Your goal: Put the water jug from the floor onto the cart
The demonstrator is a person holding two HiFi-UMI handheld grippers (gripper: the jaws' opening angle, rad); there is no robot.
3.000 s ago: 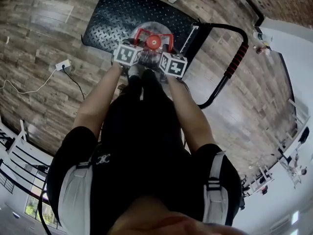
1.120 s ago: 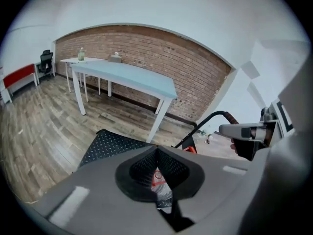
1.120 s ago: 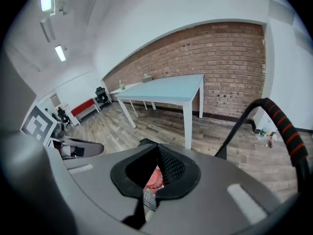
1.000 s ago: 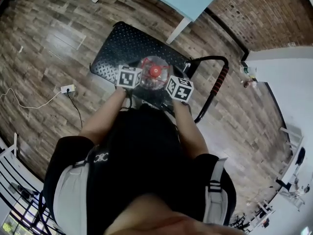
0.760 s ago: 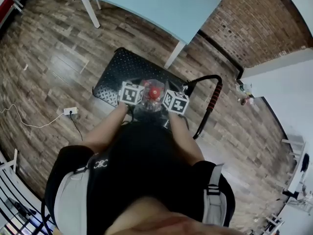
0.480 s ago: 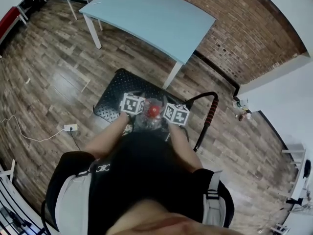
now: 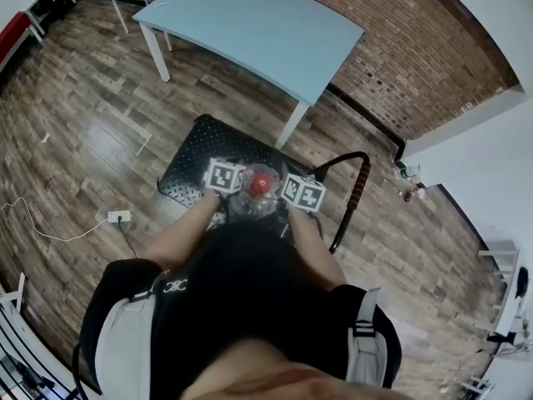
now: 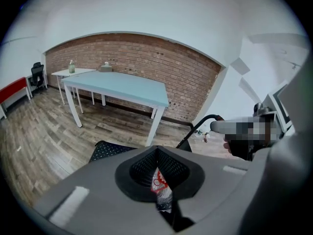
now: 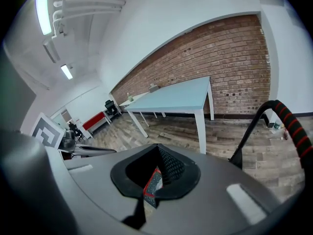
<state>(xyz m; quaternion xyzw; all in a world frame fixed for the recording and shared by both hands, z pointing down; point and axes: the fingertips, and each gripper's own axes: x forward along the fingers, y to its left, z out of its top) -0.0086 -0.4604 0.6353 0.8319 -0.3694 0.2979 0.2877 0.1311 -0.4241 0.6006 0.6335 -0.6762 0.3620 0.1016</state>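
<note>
The clear water jug (image 7: 259, 197) with its red cap (image 7: 261, 184) hangs in front of the person, over the near end of the black cart deck (image 7: 200, 150). Both grippers hold it from either side at the top. My left gripper (image 7: 242, 183) is shut on the red handle, a sliver of red and clear plastic showing between its jaws (image 8: 158, 179). My right gripper (image 7: 281, 189) is shut on the handle too, with the red strip pinched between its jaws (image 9: 151, 183). The person's body hides the jug's lower part.
The cart's push handle (image 7: 359, 188) with red grip rises at the right. A light blue table (image 7: 258, 32) stands beyond the cart, by the brick wall (image 7: 416, 48). A white power strip (image 7: 117, 217) with a cable lies on the wooden floor at left.
The person has straightened up, so the floor and cart look smaller and the blue table has come into view. Both grippers stay shut on the jug, which has risen a little.
</note>
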